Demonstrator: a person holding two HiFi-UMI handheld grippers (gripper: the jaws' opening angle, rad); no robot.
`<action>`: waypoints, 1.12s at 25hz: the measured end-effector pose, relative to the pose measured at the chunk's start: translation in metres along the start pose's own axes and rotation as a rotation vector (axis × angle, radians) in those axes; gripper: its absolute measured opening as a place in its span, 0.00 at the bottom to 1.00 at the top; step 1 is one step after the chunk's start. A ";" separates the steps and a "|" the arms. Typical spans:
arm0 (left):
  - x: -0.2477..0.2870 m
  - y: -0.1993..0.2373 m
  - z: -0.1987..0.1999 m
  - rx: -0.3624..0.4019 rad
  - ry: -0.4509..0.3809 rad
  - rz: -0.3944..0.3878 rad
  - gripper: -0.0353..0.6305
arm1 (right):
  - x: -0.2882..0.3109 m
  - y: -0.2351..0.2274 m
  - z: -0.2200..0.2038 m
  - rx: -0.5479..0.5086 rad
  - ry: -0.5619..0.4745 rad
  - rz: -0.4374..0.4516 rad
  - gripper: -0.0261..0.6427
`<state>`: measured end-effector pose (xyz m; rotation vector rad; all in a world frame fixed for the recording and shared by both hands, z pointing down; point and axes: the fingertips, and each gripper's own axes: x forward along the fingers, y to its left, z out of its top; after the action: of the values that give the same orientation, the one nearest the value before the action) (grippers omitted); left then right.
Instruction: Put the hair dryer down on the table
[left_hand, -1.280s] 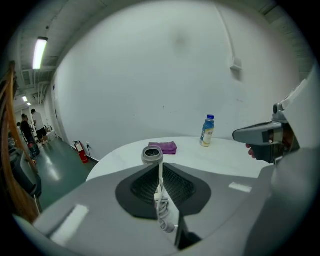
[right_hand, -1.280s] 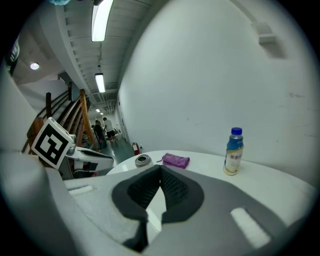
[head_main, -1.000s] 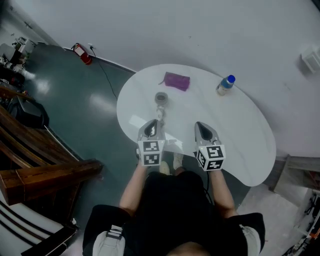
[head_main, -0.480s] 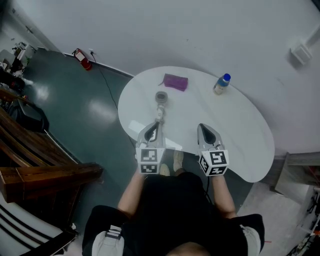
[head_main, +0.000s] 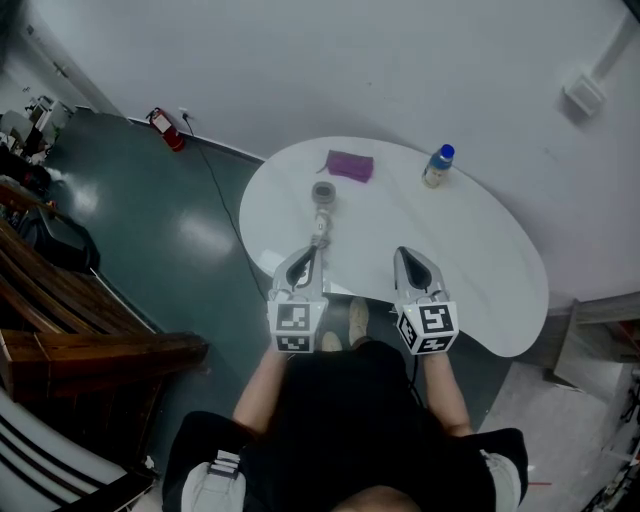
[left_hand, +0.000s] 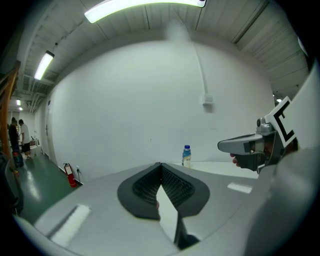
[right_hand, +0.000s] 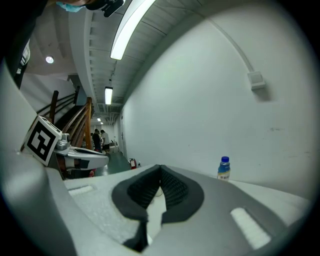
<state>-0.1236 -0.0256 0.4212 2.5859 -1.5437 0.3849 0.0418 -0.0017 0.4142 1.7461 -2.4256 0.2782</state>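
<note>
Left gripper (head_main: 303, 262) and right gripper (head_main: 412, 262) jaws clenched empty; the dryer (head_main: 321, 205) just ahead of left's could get nudged off the tabletop (head_main: 470, 250).

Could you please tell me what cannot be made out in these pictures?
- Hair dryer: seen in the head view only, too small to show its switch; the left tongs and right tongs fill the lower part of their own views.
- Bottle: label too small to read in any view.
- Purple pouch: head view only, too small to tell its contents.
</note>
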 end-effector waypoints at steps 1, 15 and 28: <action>-0.004 -0.001 0.001 -0.001 -0.007 -0.002 0.06 | -0.003 0.003 0.000 0.001 -0.003 -0.001 0.04; -0.028 -0.018 -0.002 0.009 -0.012 -0.042 0.06 | -0.034 0.018 -0.006 0.007 -0.027 -0.015 0.04; -0.026 -0.025 -0.004 0.017 -0.003 -0.056 0.06 | -0.036 0.016 -0.010 0.013 -0.018 -0.017 0.04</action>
<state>-0.1144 0.0091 0.4193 2.6376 -1.4720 0.3903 0.0385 0.0385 0.4149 1.7815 -2.4258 0.2779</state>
